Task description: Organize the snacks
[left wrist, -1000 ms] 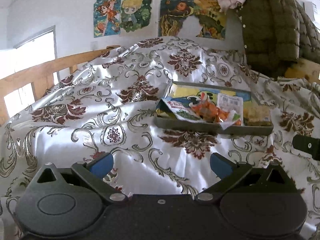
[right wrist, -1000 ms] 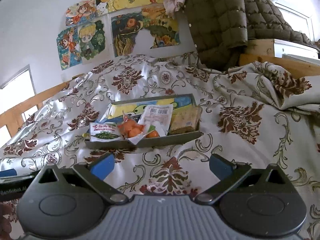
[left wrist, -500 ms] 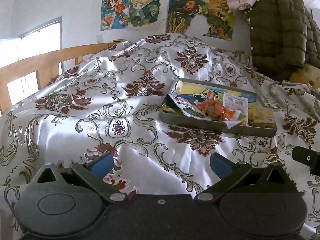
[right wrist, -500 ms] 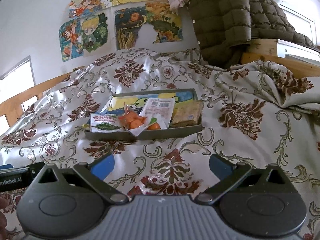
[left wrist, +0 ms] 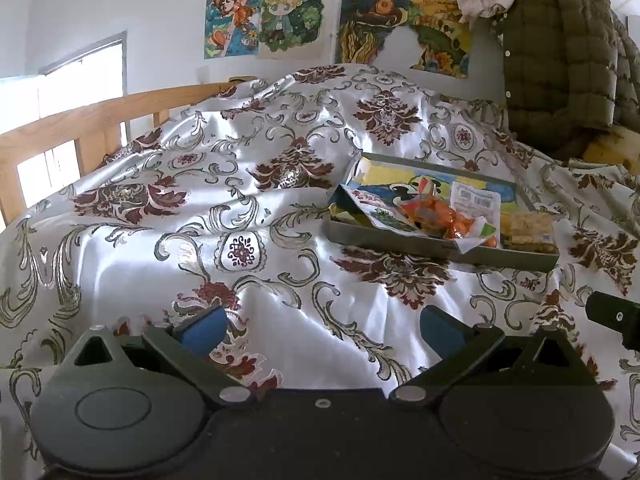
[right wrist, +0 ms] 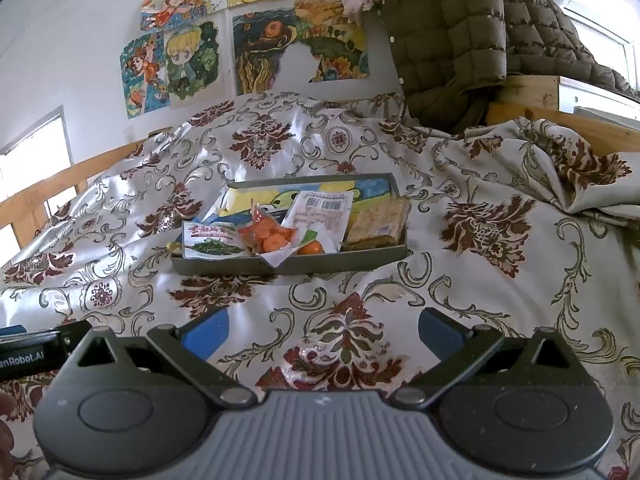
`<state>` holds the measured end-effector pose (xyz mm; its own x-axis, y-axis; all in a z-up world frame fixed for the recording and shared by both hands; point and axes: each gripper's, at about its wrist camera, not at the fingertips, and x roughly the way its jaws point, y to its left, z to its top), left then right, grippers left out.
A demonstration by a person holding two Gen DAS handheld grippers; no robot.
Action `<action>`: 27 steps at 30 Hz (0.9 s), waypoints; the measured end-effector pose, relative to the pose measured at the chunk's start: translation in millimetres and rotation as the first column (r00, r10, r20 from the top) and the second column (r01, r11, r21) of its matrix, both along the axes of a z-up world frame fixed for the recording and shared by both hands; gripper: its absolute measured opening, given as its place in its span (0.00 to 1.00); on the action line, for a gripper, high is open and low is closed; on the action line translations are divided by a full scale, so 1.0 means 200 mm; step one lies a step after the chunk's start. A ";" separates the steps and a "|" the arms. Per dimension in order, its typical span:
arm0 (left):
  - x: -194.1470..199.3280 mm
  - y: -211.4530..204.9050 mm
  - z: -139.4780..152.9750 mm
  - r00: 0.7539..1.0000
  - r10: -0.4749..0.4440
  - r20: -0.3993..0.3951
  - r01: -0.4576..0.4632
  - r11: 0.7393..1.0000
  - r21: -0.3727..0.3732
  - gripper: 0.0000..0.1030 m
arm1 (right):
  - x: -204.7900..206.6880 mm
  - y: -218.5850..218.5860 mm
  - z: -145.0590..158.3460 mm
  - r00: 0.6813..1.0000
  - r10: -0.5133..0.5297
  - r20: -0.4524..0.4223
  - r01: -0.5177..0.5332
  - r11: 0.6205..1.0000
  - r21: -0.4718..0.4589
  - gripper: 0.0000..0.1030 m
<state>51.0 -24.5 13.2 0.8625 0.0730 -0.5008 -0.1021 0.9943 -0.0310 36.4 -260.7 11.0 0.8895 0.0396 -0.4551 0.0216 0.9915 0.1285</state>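
Note:
A shallow grey tray (left wrist: pixel 404 242) (right wrist: pixel 340 262) rests on the patterned bedspread and holds several snack packets. Among them are a white packet with a green picture (right wrist: pixel 214 242) (left wrist: pixel 384 214), a clear bag of orange pieces (right wrist: pixel 268 236) (left wrist: pixel 436 216), a white packet with barcodes (right wrist: pixel 322 212) (left wrist: pixel 476 200) and a tan cracker pack (right wrist: pixel 378 222) (left wrist: pixel 528 226). My left gripper (left wrist: pixel 322 330) is open, nothing between its blue pads, well short of the tray and to its left. My right gripper (right wrist: pixel 322 330) is open too, empty, facing the tray from the front.
The satin bedspread (left wrist: pixel 200 216) covers everything around the tray. A wooden rail (left wrist: pixel 80 128) runs along the left. An olive quilted jacket (right wrist: pixel 460 28) hangs at the back right over a wooden frame (right wrist: pixel 540 116). Cartoon posters (left wrist: pixel 276 16) cover the wall.
Both grippers have drawn back a little from the tray and tilted slightly up. Both stay open and the packets have not moved.

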 end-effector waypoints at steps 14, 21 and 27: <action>0.00 0.02 -0.01 1.000 0.017 -0.008 -0.017 1.000 -0.015 0.99 | 0.00 0.00 0.00 1.000 0.001 0.000 -0.001 1.000 -0.001 1.00; 0.00 0.02 -0.01 1.000 0.016 -0.008 -0.016 1.000 -0.014 0.99 | 0.00 0.01 0.00 1.000 0.003 -0.002 -0.003 1.000 -0.003 1.00; 0.00 0.02 -0.01 1.000 0.016 -0.007 -0.017 1.000 -0.012 0.99 | 0.00 0.02 -0.01 1.000 0.008 -0.004 -0.008 1.000 -0.005 1.00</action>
